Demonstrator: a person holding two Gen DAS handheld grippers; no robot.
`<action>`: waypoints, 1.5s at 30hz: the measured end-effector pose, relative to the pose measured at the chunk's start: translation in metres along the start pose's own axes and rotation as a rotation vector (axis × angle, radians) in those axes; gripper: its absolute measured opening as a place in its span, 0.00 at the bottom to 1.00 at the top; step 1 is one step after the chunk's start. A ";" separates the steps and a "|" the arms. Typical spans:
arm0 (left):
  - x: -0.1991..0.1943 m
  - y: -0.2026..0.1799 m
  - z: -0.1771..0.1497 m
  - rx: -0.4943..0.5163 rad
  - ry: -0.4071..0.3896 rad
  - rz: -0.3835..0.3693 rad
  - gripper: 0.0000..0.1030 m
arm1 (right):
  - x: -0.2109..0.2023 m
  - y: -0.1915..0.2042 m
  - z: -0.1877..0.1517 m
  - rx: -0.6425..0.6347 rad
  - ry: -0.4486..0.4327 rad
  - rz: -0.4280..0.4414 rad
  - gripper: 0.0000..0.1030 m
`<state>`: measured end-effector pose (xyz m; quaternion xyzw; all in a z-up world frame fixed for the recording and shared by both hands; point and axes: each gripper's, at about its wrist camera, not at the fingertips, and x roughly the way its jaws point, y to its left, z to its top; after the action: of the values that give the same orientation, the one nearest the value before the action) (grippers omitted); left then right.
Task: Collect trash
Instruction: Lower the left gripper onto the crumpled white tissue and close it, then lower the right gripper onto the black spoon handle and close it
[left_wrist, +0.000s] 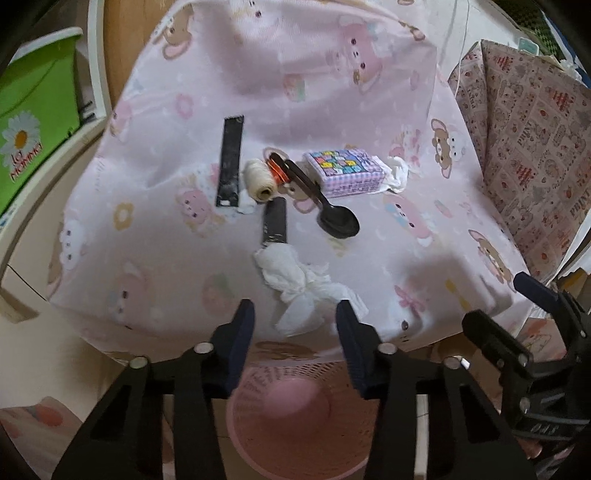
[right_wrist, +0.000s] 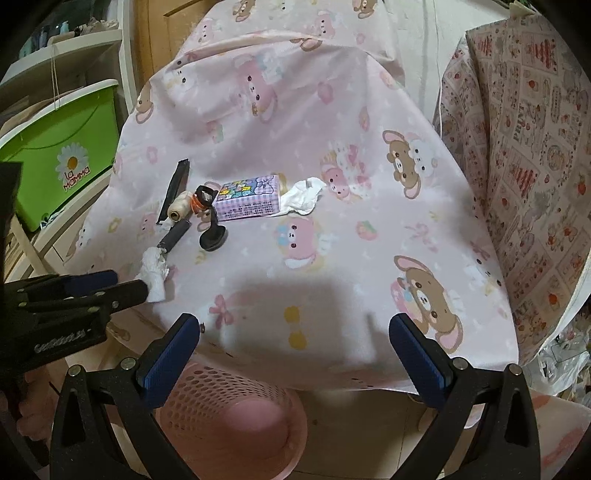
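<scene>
A crumpled white tissue (left_wrist: 301, 284) lies near the front edge of the pink cartoon-print tablecloth (left_wrist: 147, 206). My left gripper (left_wrist: 295, 314) is open, its fingers either side of the tissue's near end; it also shows in the right wrist view (right_wrist: 125, 286), beside that tissue (right_wrist: 155, 271). A second white tissue (left_wrist: 397, 173) (right_wrist: 304, 195) lies against the checked tissue pack (left_wrist: 347, 171) (right_wrist: 247, 201). Two black wrappers (left_wrist: 229, 162) (left_wrist: 274, 221) lie nearby. My right gripper (right_wrist: 295, 339) is open and empty above the table's front edge. A pink mesh basket (left_wrist: 295, 417) (right_wrist: 229, 417) stands below.
A black spoon (left_wrist: 325, 206), a cream thread spool (left_wrist: 258, 181) and an orange spool (left_wrist: 275, 166) lie mid-table. A green bin (right_wrist: 62, 162) sits on shelves at left. A patterned cloth (right_wrist: 535, 147) covers something at right.
</scene>
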<state>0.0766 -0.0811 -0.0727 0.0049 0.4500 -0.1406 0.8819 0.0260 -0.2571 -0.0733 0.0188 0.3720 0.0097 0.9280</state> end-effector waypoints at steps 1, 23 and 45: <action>0.002 0.000 0.000 -0.006 0.007 -0.006 0.35 | 0.000 0.000 0.000 0.000 0.002 0.001 1.00; -0.044 0.048 0.007 -0.165 -0.115 -0.010 0.02 | -0.009 0.020 0.015 -0.054 -0.113 0.014 1.00; -0.043 0.059 0.014 -0.141 -0.141 0.061 0.02 | 0.099 0.086 0.056 -0.203 0.010 0.074 0.51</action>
<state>0.0783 -0.0153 -0.0371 -0.0534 0.3951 -0.0816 0.9134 0.1354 -0.1696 -0.0977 -0.0616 0.3728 0.0819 0.9222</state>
